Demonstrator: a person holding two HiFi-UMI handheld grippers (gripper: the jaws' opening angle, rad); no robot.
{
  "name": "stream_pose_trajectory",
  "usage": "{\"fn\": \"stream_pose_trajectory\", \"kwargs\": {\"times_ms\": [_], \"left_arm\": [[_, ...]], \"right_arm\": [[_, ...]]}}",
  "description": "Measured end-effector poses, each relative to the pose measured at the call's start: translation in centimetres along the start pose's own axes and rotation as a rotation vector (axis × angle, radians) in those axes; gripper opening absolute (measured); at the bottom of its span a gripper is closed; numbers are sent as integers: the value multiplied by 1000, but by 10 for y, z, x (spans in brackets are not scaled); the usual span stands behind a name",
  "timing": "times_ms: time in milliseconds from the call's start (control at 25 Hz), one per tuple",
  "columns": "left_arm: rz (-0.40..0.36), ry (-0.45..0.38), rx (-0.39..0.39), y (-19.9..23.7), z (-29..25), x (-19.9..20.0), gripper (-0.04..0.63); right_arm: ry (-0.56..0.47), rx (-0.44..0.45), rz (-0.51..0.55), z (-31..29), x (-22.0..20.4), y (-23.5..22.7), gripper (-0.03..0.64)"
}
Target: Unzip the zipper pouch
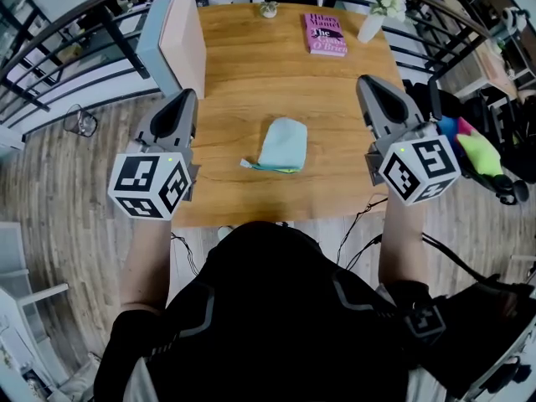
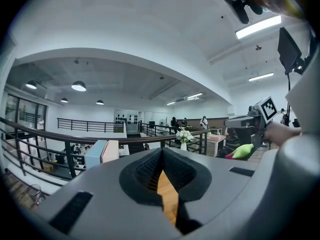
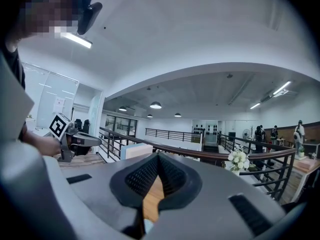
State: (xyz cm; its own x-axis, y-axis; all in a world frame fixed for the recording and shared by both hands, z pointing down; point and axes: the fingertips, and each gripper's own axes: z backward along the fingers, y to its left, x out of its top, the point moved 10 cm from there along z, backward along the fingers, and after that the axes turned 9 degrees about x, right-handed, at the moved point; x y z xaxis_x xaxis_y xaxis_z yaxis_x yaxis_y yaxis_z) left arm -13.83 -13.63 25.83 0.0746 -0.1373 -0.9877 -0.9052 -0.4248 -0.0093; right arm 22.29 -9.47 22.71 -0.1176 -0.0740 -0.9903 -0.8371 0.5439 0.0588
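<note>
A pale mint zipper pouch [image 1: 282,145] lies flat on the wooden table [image 1: 234,65], its zip pull tab sticking out at its near left corner. My left gripper [image 1: 182,105] hovers at the table's left edge, jaws shut and empty, well left of the pouch. My right gripper [image 1: 375,93] hangs at the table's right edge, also shut with nothing in it. Both gripper views point level over the table, each showing closed jaws [image 2: 161,159] [image 3: 157,164] and a sliver of wood; the pouch is hidden there.
A pink book [image 1: 326,34] lies at the table's far right, beside a white vase of flowers [image 1: 374,15]. A small round object [image 1: 268,9] sits at the far edge. A chair back [image 1: 174,40] stands at the left side. Railings surround the table; cables run on the floor.
</note>
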Motion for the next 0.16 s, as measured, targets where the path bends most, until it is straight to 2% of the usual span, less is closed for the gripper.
{"fn": "stream_pose_trajectory", "kwargs": {"times_ms": [160], "left_arm": [[-15, -2, -5, -2, -2, 0, 29]], "right_arm": [[-10, -7, -8, 2, -3, -1, 8]]}}
